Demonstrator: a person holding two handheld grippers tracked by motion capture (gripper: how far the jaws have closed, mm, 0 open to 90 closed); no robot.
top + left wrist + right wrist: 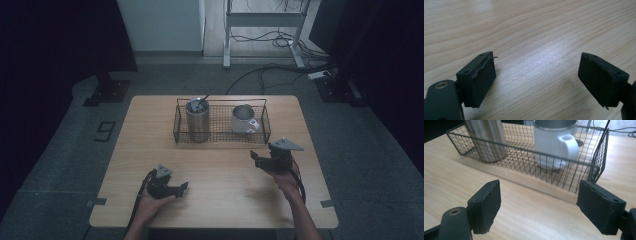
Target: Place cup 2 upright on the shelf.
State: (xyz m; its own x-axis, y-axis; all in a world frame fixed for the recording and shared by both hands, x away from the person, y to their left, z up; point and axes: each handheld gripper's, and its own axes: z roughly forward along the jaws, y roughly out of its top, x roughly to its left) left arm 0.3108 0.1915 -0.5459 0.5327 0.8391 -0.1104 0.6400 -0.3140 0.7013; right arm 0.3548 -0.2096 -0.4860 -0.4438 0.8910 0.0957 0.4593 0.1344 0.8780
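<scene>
A dark wire basket (175, 125) (596, 162) stands at the back middle of the wooden table (220, 170). Inside it a tall steel tumbler (197, 120) (487, 137) stands at the left and a white mug (245, 119) (554, 142) at the right, handle towards me. My right gripper (256, 157) (539, 205) is open just in front of the basket's right end, jaws wide with nothing between them. My left gripper (182, 188) (536, 80) rests low near the table's front left, open over bare wood.
Something thin sticks out of the tumbler's top. Beyond the table are a grey floor, a white desk frame (262, 20) and loose cables (280, 70). Black stands (107, 90) flank the table at the back corners.
</scene>
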